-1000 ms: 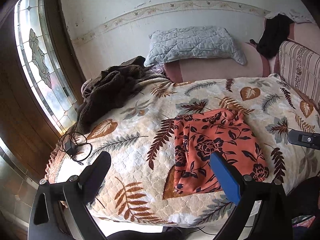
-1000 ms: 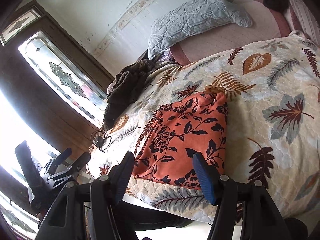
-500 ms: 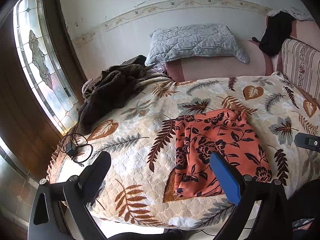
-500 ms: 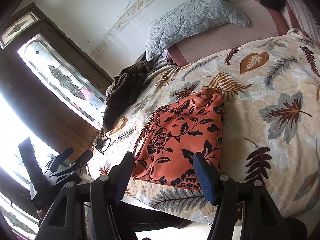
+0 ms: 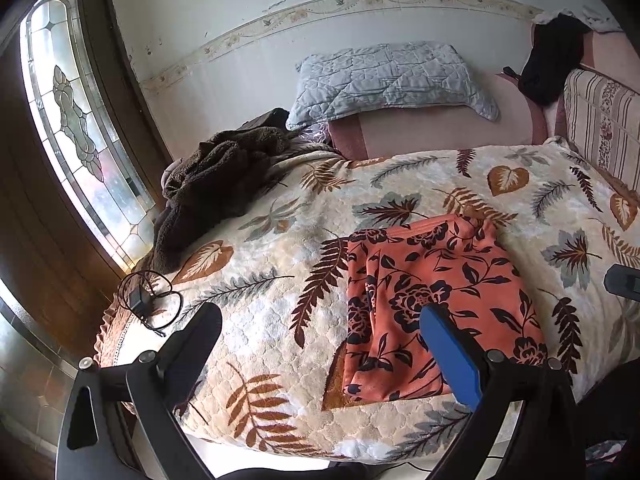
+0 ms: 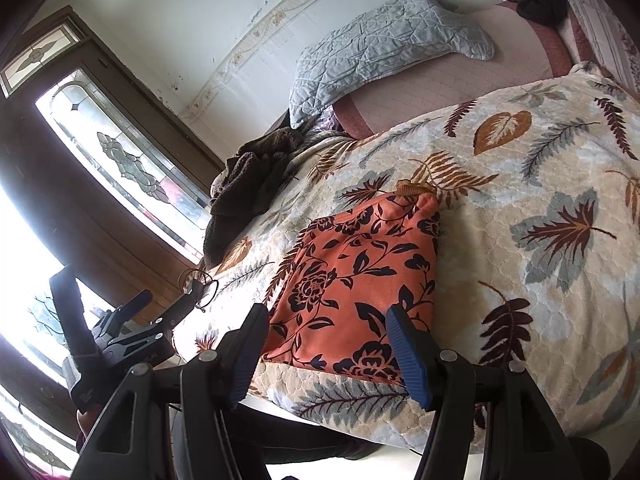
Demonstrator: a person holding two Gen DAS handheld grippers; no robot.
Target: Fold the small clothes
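Both grippers, left and right, hung with jaws apart and empty above the near edge of the bed, where the orange garment lay folded flat, so smoothing its rumpled left edge before another fold seemed wise.

We see a bed under a white wall. At nine o'clock, a stained-glass window glows bright.

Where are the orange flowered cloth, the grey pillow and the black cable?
orange flowered cloth (image 5: pixel 436 280), left wrist view, middle of its top layer.
grey pillow (image 5: pixel 388 76), left wrist view, centre of its quilted face.
black cable (image 5: pixel 154 300), left wrist view, on its coiled loops.
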